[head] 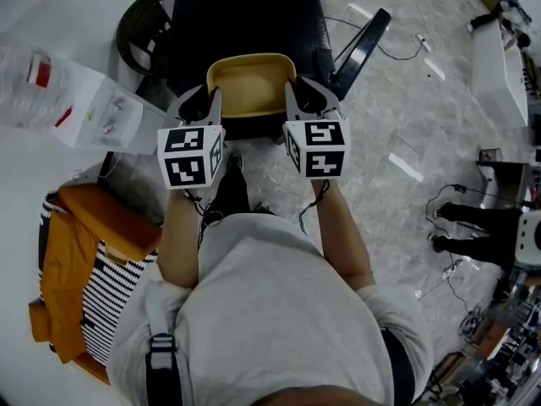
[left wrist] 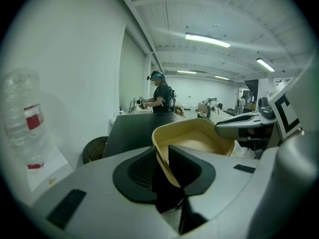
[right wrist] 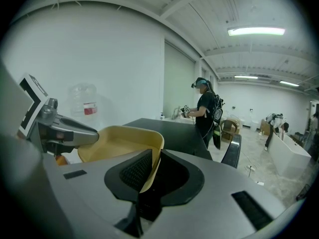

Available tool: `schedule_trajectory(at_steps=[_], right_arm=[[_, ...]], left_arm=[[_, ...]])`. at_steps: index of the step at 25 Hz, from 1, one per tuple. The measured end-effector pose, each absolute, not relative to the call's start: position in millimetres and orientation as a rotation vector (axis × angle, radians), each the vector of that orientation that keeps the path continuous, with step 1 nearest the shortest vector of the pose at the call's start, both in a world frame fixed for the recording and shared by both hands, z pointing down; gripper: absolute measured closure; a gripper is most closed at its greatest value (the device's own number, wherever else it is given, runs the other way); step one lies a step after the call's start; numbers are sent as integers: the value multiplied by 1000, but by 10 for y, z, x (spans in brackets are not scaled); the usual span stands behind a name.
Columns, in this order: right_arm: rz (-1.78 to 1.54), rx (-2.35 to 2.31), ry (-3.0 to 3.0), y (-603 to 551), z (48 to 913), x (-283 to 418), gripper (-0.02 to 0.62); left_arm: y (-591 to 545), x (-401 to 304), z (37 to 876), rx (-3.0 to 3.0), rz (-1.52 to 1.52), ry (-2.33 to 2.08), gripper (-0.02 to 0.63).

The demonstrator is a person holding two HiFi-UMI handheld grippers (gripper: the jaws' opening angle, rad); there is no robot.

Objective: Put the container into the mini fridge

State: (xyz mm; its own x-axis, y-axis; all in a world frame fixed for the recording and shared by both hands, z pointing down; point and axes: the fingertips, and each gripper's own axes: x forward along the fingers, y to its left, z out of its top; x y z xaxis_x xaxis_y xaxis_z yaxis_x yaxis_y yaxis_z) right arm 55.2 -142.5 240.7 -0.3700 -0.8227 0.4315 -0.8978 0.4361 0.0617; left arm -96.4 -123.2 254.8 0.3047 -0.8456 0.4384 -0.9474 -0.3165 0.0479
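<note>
- The right gripper (right wrist: 153,171) pinches the near wall of the yellow container (right wrist: 124,138) at lower centre.
- The left gripper (right wrist: 87,132) meets its far rim, middle left.
- A person (right wrist: 205,111) stands beyond the black desk (right wrist: 174,131), right of centre.

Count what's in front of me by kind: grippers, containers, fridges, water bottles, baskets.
grippers: 2, the left gripper and the right gripper, each clamped on the container's rim
yellow container: 1
black mini fridge: 1
water bottle: 1
wicker basket: 1
Total: 6
</note>
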Motion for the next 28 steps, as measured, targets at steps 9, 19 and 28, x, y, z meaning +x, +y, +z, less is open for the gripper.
schedule_trajectory(at_steps=[9, 19, 28], right_arm=[[271, 1454, -2302, -1199, 2547, 525, 517], [171, 1487, -2305, -986, 2798, 593, 517], [229, 1508, -2274, -906, 3415, 632, 517]], left_arm=[[-987, -996, 2698, 2262, 477, -1636, 522], [-823, -913, 2946, 2297, 435, -1638, 522], [-790, -894, 3562, 2268, 395, -1577, 528]])
